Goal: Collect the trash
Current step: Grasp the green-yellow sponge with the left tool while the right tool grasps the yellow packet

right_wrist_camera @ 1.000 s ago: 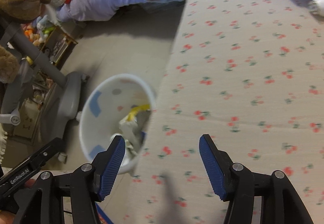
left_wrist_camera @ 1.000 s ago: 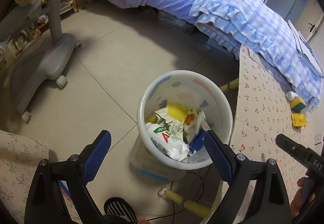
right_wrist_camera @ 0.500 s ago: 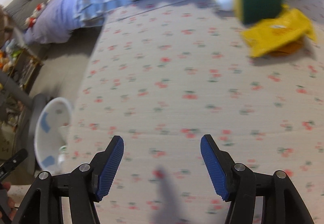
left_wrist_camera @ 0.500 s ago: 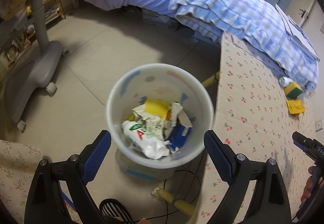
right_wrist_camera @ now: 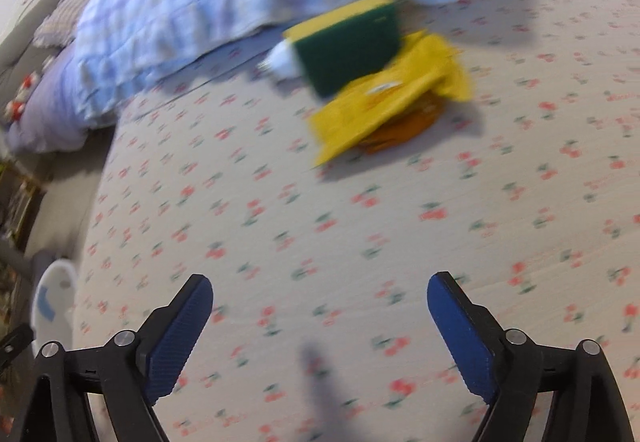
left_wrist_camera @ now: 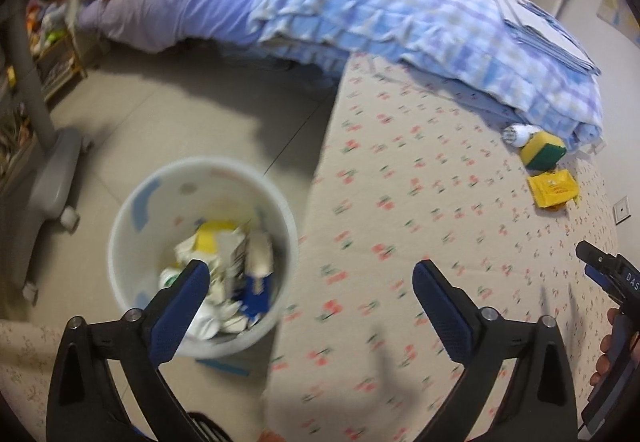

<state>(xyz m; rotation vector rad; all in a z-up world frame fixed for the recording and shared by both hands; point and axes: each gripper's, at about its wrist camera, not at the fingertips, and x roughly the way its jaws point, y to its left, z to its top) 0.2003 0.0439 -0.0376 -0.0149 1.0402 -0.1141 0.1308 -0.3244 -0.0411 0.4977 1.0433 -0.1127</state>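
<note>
A white trash bin [left_wrist_camera: 132, 202] holding wrappers and paper stands on the floor beside the cherry-print table [left_wrist_camera: 420, 202]. My left gripper [left_wrist_camera: 308, 282] hangs over the table's edge and the bin, its jaws opening, nothing between them. My right gripper [right_wrist_camera: 320, 306] is above the table, jaws opening and empty. Ahead of it lie a green and yellow sponge [right_wrist_camera: 352, 42], a yellow wrapper [right_wrist_camera: 380, 102] over an orange piece, and a small white object [right_wrist_camera: 282, 60]. The left wrist view shows the same sponge [left_wrist_camera: 544, 150], the wrapper [left_wrist_camera: 554, 188] and the white object [left_wrist_camera: 518, 134] at the far right.
A bed with a blue checked quilt [left_wrist_camera: 400, 10] borders the table's far side. A grey chair base [left_wrist_camera: 52, 178] stands on the floor to the left of the bin. The bin [right_wrist_camera: 54, 298] shows at the right wrist view's left edge.
Both grippers moved right, away from the bin and over the table. The right one came closer to the sponge and wrapper. Both sets of jaws stand wider.
</note>
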